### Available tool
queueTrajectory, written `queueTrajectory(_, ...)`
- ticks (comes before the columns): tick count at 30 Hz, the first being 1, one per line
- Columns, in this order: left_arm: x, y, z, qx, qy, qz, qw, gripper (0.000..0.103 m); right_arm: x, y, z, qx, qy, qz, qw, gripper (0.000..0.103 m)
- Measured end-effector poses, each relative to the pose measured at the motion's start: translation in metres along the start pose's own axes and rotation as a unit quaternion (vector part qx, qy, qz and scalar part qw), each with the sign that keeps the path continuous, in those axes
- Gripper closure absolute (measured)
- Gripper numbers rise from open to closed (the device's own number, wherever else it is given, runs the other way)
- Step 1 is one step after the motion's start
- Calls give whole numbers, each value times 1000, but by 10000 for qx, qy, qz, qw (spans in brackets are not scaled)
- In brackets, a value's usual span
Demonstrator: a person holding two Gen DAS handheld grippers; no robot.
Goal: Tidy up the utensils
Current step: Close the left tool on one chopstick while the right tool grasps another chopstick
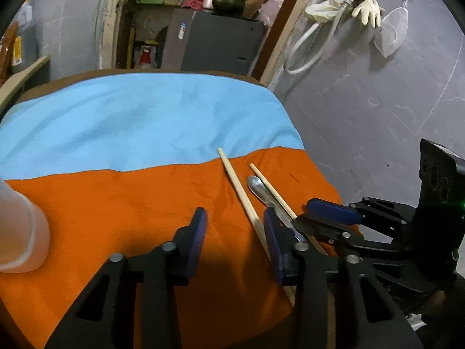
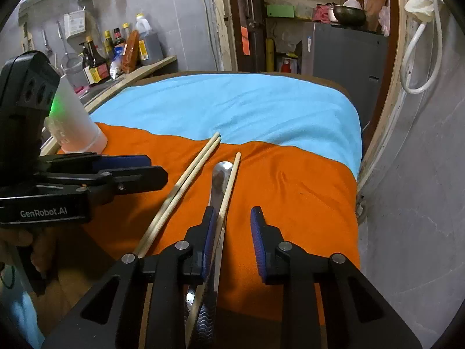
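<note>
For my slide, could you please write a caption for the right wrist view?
Right gripper, jaws open, over a metal spoon and wooden chopsticks on an orange cloth.

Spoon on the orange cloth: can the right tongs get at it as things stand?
Probably yes. The spoon lies right by the right tongs, nothing covering it, though a chopstick rests against it and may get caught too.

both wrist views look steeply down, close over the orange cloth (image 1: pixel 122 203), sharing the chopsticks (image 2: pixel 186 180).
</note>
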State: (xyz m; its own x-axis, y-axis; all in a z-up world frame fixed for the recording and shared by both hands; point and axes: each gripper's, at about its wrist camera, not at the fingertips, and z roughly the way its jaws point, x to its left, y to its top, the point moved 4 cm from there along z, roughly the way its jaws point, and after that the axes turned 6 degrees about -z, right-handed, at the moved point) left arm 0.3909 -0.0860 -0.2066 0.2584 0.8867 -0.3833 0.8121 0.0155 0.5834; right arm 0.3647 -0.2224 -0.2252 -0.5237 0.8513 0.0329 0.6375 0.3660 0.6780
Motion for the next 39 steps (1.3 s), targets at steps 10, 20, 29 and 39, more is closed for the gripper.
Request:
queueTrajectory(10, -6, 12, 19, 410, 39, -51, 9991, 88, -7, 0, 0, 36, -318, 158, 9994, 86)
queueTrajectory(20, 1, 12, 20, 386, -217, -449, 9980, 99, -31, -3, 2, 65, -363, 725, 9967, 92)
queueTrajectory(29, 16, 4, 4, 279, -70, -630, 9976, 101, -19, 3, -9, -193, -327, 473, 9982, 92)
queueTrajectory(39, 18, 8, 11, 674, -94, -701, 9952, 100, -7, 19, 18, 219, 11, 181, 9996, 91)
